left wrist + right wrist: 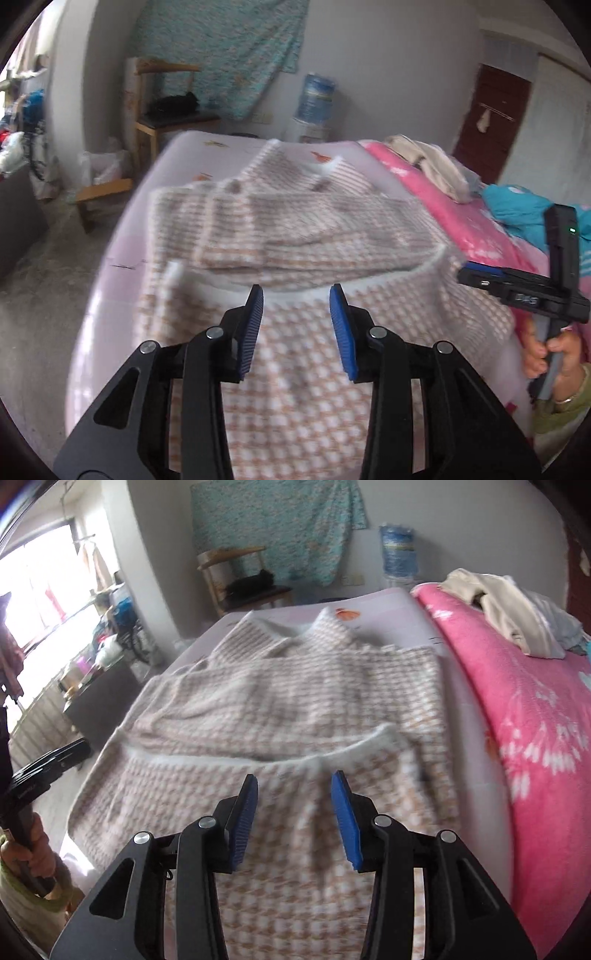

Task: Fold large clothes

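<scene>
Item: checked fleece jacket (pixel 295 701), on the bed (pixel 122 236), partly folded, its hem turned up toward the collar.

Nearest the jacket's hem: our left gripper (pixel 296 325) and right gripper (pixel 294 812), fingers wide apart, holding nothing, poised just above the cloth.

Handling, as we judge: soft, thick, light, limp; best pinched at the white folded edge (pixel 258 758).

Beyond the jacket: pink blanket (pixel 517 709), chair (pixel 162 110), water bottle (pixel 316 98).
</scene>
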